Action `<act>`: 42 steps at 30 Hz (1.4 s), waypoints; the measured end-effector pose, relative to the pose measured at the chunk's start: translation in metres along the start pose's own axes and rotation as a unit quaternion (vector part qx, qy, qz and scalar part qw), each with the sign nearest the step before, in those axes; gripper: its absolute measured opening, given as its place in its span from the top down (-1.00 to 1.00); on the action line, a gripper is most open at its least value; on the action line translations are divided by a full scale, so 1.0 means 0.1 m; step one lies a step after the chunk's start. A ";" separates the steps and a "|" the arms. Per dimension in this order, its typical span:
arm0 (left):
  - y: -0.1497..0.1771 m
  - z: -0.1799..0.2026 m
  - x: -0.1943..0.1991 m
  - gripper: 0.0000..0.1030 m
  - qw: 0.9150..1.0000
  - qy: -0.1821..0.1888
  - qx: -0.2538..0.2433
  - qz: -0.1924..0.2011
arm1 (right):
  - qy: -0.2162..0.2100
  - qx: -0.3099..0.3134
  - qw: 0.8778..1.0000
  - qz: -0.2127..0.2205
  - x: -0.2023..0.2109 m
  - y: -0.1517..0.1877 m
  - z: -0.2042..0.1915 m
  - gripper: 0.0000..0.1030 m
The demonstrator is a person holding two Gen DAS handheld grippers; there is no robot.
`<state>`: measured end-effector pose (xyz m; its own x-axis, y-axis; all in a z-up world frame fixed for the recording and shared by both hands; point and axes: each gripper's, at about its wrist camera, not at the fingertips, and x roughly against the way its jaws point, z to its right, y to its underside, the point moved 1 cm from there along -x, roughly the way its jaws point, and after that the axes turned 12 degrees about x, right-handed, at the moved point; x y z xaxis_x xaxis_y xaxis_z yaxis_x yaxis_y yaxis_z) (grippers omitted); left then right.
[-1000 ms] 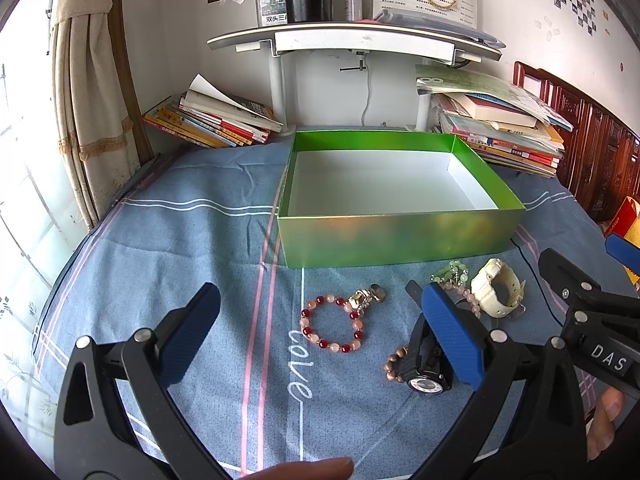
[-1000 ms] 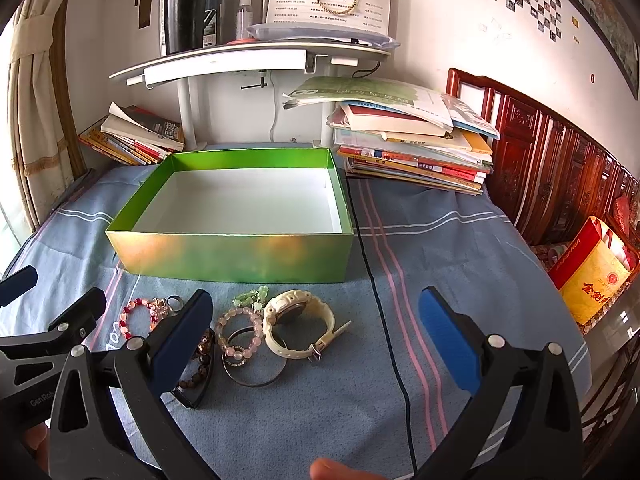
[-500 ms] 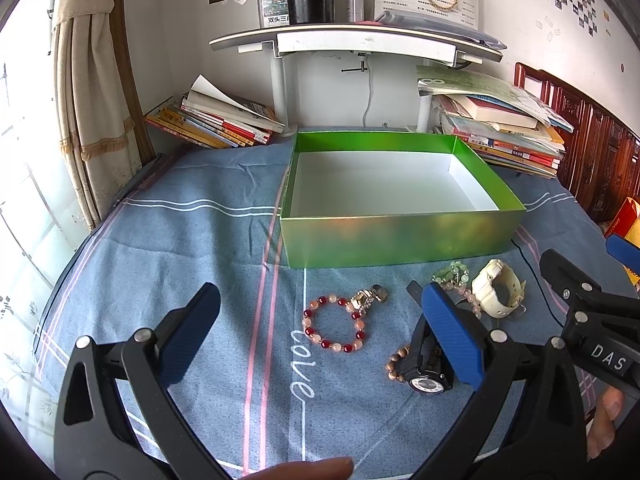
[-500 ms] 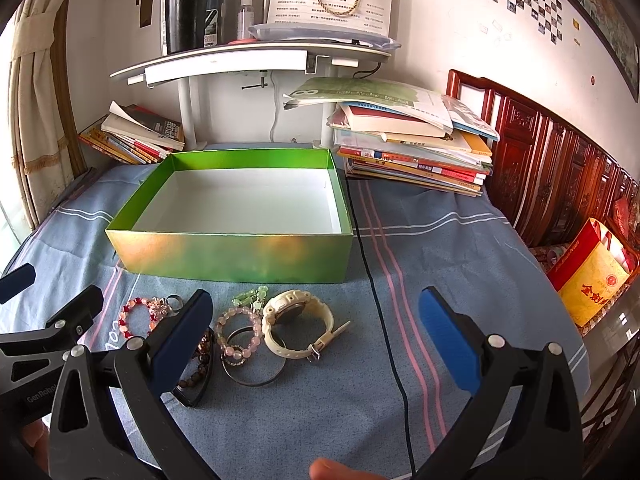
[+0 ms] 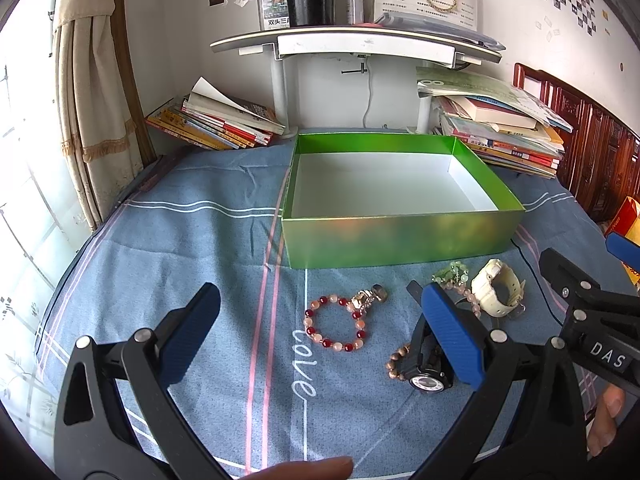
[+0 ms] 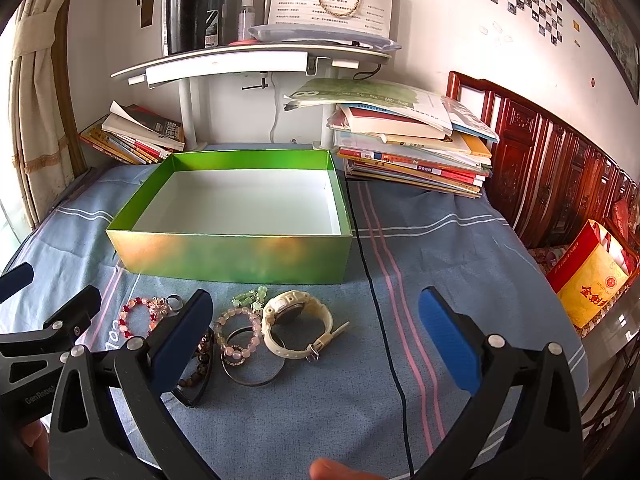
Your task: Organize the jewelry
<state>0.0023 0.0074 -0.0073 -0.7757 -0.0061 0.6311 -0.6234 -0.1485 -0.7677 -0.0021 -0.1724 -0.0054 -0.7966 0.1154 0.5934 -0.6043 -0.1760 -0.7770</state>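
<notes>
Both grippers are spread wide and holding nothing: the left gripper [image 5: 320, 332] hovers near the red and peach beaded bracelet with a metal charm [image 5: 335, 325], and the right gripper [image 6: 316, 334] hangs over the cream plastic wristwatch [image 6: 298, 330]. All the jewelry sits loose on the blue striped cloth of the counter [image 5: 192, 248], just in front of the near wall of the empty shiny green cardboard box [image 6: 236, 258]. Further right in that cluster are a black watch [image 5: 430, 366], a pale pink bead bracelet [image 6: 236, 334] and a thin metal bangle [image 6: 252, 378], overlapping a bit. My guess: go for the red bracelet first since it lies apart from the pile. Come straight down, pinch one side of the loop rather than the charm, and lift clear of the box wall before dropping it in.
</notes>
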 end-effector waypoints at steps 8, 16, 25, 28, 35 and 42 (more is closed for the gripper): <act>-0.01 0.00 0.02 -0.93 1.000 0.001 0.000 0.000 | 0.000 0.000 1.000 0.000 0.01 0.00 0.00 -0.95; -0.02 0.00 0.03 -0.93 1.000 0.001 0.000 0.000 | 0.000 0.000 1.000 0.000 0.01 0.00 0.00 -0.95; -0.02 0.00 0.03 -0.93 1.000 0.000 0.000 0.000 | 0.000 0.001 1.000 0.000 0.01 0.00 0.00 -0.95; -0.02 0.00 0.04 -0.93 1.000 0.000 0.001 0.001 | 0.000 0.000 1.000 0.001 0.02 0.01 0.00 -0.95; -0.02 0.00 0.05 -0.93 1.000 0.001 0.001 0.001 | 0.000 0.001 1.000 0.001 0.01 0.01 0.00 -0.95; -0.03 0.00 0.05 -0.93 1.000 0.000 0.001 0.000 | 0.000 0.000 1.000 0.001 0.02 0.01 0.00 -0.95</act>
<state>0.0001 0.0079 -0.0021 -0.7762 -0.0066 0.6304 -0.6225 -0.1509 -0.7680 -0.0036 -0.1720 -0.0050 -0.7973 0.1160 0.5923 -0.6034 -0.1765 -0.7776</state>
